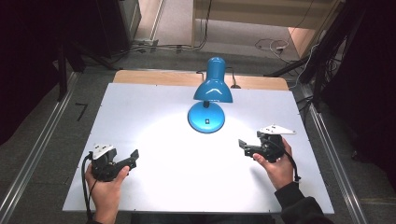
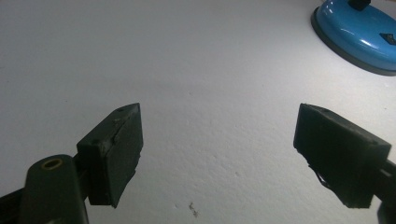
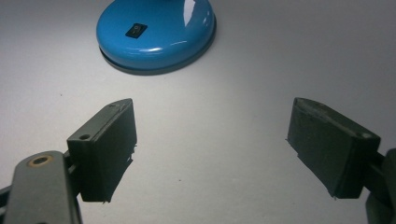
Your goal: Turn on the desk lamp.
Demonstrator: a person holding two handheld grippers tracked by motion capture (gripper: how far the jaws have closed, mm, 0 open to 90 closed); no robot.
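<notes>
left gripper (image 1: 135,157) and right gripper (image 1: 242,144) sit low, jaws spread wide and empty, blue lamp (image 1: 211,93) glowing between them on the white table (image 1: 140,107).

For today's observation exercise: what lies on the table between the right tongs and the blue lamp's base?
Nothing: the right gripper view shows bare white table between the open right tongs and the lamp's base.

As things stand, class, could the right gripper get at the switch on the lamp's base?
Probably yes. The right gripper is open and faces the switch on top of the lamp base, with bare table between them.
</notes>
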